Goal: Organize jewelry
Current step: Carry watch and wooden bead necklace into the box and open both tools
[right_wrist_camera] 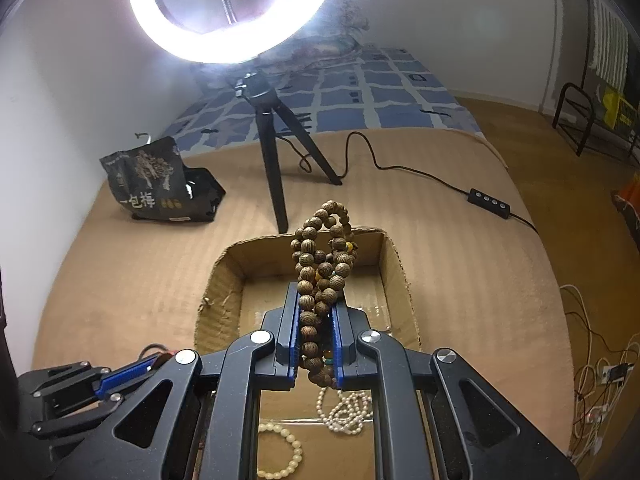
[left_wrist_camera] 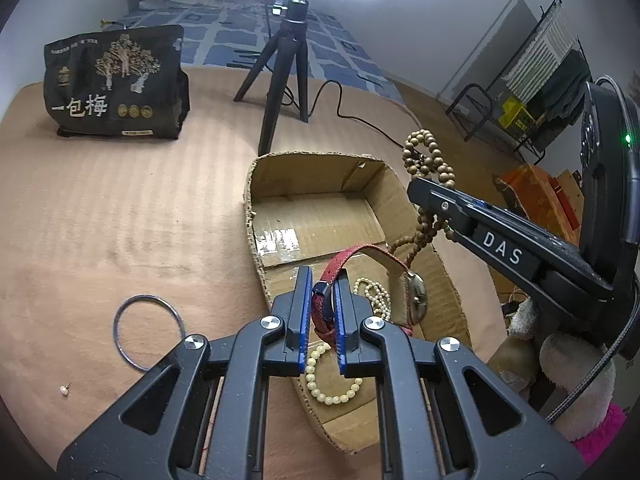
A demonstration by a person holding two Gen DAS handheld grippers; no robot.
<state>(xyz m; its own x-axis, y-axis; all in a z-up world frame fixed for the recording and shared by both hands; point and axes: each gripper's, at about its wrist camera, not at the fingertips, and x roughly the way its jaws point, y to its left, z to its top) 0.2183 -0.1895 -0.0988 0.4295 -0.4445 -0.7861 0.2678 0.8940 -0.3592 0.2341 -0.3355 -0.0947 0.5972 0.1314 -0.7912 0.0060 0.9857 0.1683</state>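
Left tool [left_wrist_camera: 323,316] pinches the red watch [left_wrist_camera: 416,298] strap low over the box [left_wrist_camera: 256,200], frame bottom; ease it down flat, then let go. Right tool [right_wrist_camera: 316,340] clamps the wooden beads [right_wrist_camera: 320,264] mid-frame above the box; lower before releasing. Ring [left_wrist_camera: 146,332] waits lower left on the bed.

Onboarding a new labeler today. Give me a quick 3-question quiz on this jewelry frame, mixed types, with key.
1. True or false: the left gripper is shut on the red-strapped watch.
2. Multiple choice: what does the right gripper hold? A) pearl necklace B) wooden bead string C) metal ring
3. Fill in: the metal ring and the small earring lie on the brown bed cover, ______ the cardboard box.

Key:
1. True
2. B, the wooden bead string
3. outside
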